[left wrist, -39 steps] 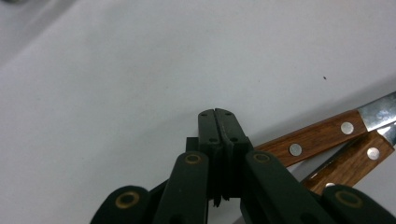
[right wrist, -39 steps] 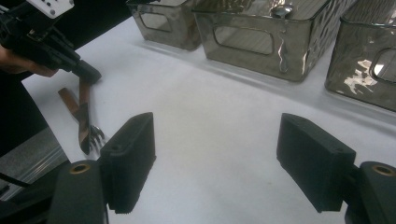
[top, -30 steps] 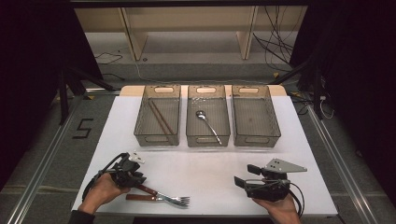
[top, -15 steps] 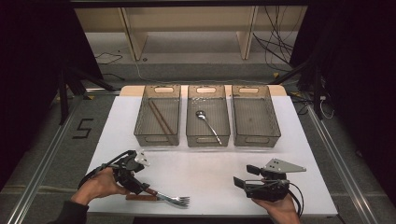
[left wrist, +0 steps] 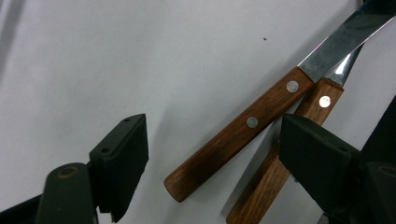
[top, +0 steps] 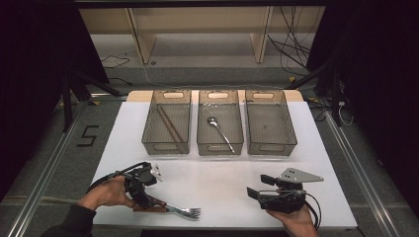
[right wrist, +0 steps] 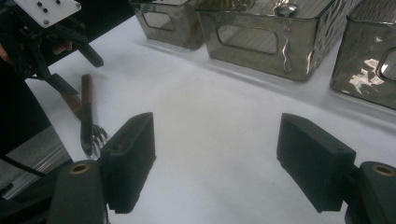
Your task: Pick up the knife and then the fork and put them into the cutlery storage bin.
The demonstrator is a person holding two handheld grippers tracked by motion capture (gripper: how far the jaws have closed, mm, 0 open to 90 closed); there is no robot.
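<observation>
**Left claw wide over two wooden handles at the near edge**

At the near left corner of the tabletop (top: 123, 128), the left gripper (top: 143, 190) is held low over the cutlery, its jaws wide and gripping nothing. In the left gripper view, two wooden handles lie side by side and touching: the upper handle (left wrist: 238, 133) sits between the jaws, while the lower handle (left wrist: 271, 172) runs partly under the right jaw. The fork (top: 185, 212) tines point right along the near edge. For a clean pick, one handle alone should be centred between the pads before closing, or both will likely be caught together. Little room is left toward the near edge, so any lift is best taken upward and away from it.

Three bins stand along the far edge: the left bin (top: 148, 140) with chopsticks (top: 169, 127), the middle bin (top: 203, 143) with a spoon (top: 220, 131), the right bin (top: 291, 140) with nothing seen inside. The middle of the tabletop is open between cutlery and bins.

At the near right corner, the right gripper (top: 257, 189) rests with its jaws wide, nothing between them
</observation>
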